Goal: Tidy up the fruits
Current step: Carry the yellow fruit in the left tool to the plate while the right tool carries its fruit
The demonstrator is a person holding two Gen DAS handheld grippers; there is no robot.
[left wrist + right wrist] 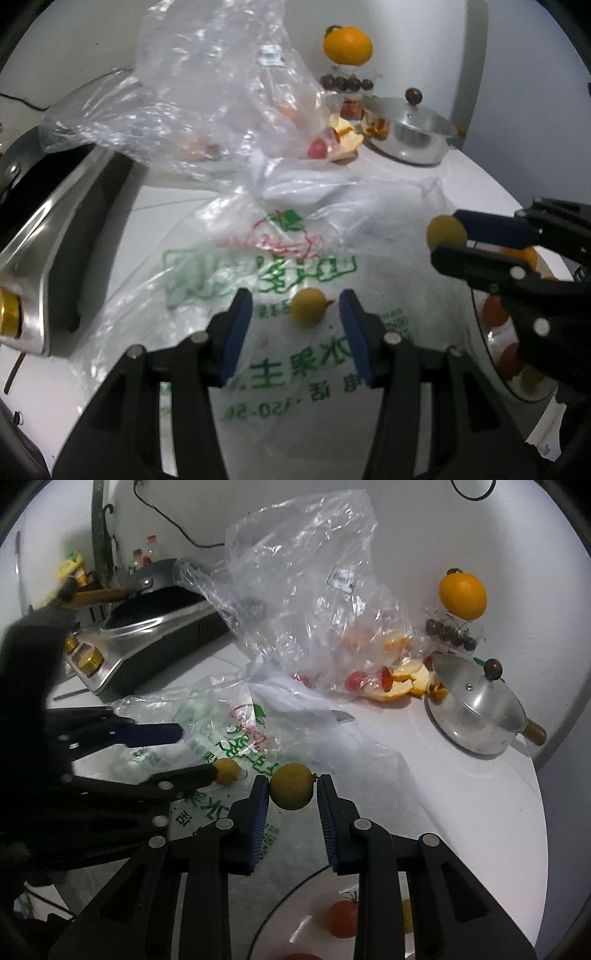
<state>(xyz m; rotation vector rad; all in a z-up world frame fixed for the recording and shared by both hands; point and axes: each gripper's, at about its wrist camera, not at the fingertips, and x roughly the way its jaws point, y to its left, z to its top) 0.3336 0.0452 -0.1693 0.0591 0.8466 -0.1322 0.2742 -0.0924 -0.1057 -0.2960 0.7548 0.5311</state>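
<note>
My right gripper (291, 788) is shut on a small yellow fruit (291, 785) and holds it above the white plate (295, 890), which carries a red tomato (341, 919). In the left wrist view the right gripper (448, 240) and its yellow fruit (445, 232) show at the right, over the plate (491, 354). My left gripper (295, 308) is open around a second small yellow fruit (308, 306) lying on a flat printed plastic bag (266, 266). The jaws stand apart from it. That fruit also shows in the right wrist view (226, 771).
A crumpled clear bag (306, 602) with fruit and orange peels (402, 686) lies behind. A steel pot with lid (476, 709), an orange (461, 595) on a cherry box (448, 633) and a stove with wok (147, 635) stand on the white counter (443, 797).
</note>
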